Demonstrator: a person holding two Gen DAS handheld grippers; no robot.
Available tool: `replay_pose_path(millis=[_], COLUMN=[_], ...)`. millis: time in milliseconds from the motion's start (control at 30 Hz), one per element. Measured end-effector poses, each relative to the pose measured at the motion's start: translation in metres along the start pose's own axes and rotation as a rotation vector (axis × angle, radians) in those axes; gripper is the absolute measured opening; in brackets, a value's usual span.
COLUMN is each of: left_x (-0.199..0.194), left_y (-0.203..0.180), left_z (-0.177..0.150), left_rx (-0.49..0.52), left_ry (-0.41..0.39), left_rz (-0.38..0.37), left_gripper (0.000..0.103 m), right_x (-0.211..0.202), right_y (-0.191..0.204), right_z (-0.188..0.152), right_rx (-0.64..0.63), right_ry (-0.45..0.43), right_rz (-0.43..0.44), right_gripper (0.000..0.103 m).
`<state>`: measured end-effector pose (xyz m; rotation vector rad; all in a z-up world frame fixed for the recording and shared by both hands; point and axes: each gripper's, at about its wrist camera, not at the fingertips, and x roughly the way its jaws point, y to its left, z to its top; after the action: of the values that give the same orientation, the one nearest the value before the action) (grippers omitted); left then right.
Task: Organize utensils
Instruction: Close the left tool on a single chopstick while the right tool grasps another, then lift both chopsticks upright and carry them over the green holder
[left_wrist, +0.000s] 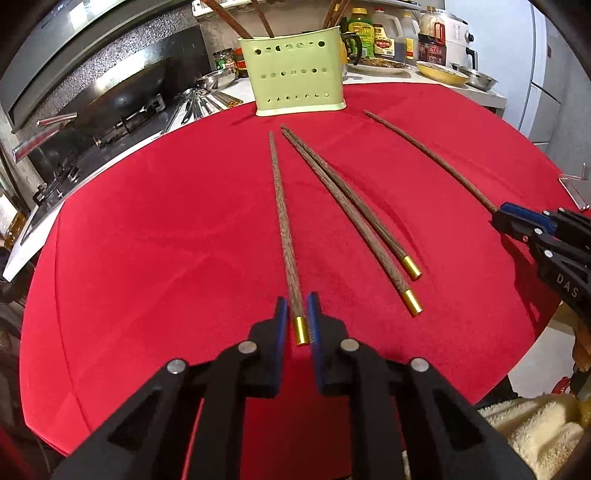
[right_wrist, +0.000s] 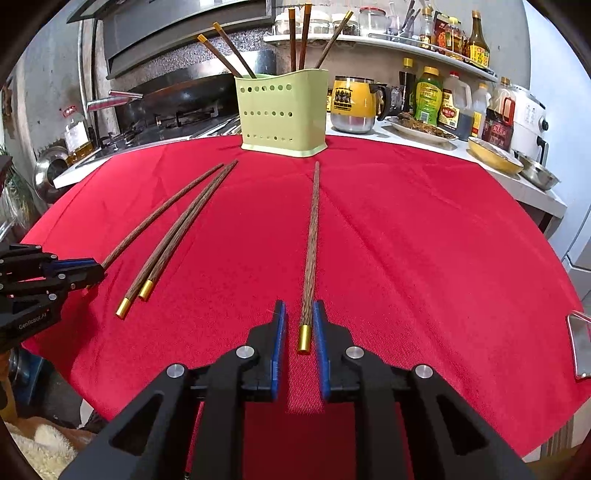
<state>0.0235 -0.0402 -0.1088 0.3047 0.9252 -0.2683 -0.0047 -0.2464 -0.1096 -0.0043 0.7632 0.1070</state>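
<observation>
- Holder (left_wrist: 297, 75) hides the lower ends of its chopsticks (right_wrist: 300, 38); the left view's top edge crops their tops
- right gripper (left_wrist: 496, 218) covers the far chopstick's (left_wrist: 428, 158) capped end
- bottle labels (right_wrist: 448, 112) too small to read

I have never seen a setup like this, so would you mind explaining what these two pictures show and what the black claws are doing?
The black claws are two handheld grippers, one in each of a person's hands; there is no robot arm. Each picture comes from a fisheye camera on one gripper, looking along its fingers.

The left gripper straddles the gold-capped end of the leftmost chopstick; the right gripper straddles the rightmost chopstick. Both are open with gaps at the pads, so nothing is gripped yet.

On the red tablecloth a pair of chopsticks lies between those two. At the far edge stands the green holder, already containing several chopsticks.
</observation>
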Motion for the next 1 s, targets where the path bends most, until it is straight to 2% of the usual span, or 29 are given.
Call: replay_pose_path(millis=[100, 133, 267, 467, 767, 867, 1000], left_x=[-0.001, 0.0, -0.006, -0.046, -0.124, -0.14, -0.148], left_y=[0.002, 0.003, 0.015, 0.034, 0.065, 0.069, 0.075], left_z=[-0.001, -0.001, 0.0, 0.017, 0.059, 0.07, 0.08], left_rx=[-0.011, -0.018, -0.089, -0.134, -0.166, -0.159, -0.154], left_ry=[-0.002, -0.005, -0.034, -0.201, -0.475, -0.526, -0.555], left_rz=[-0.01, -0.01, -0.079, -0.076, -0.074, -0.066, -0.064], left_gripper=[0.009, 0.008, 0.007, 0.007, 0.007, 0.007, 0.007], right_x=[-0.002, -0.003, -0.006, -0.032, -0.1, -0.118, -0.128], right_y=[-0.002, -0.002, -0.008, -0.007, -0.01, -0.009, -0.006], right_z=[-0.003, -0.003, -0.002, 0.02, 0.085, 0.106, 0.131], right_rx=[0.02, 0.024, 0.066, 0.045, 0.02, 0.008, -0.013], right_ry=[-0.003, -0.003, -0.009, -0.105, -0.325, -0.386, -0.426], right_rz=[0.005, 0.001, 0.005, 0.027, 0.087, 0.094, 0.087], right_gripper=[0.015, 0.008, 0.007, 0.007, 0.007, 0.007, 0.007])
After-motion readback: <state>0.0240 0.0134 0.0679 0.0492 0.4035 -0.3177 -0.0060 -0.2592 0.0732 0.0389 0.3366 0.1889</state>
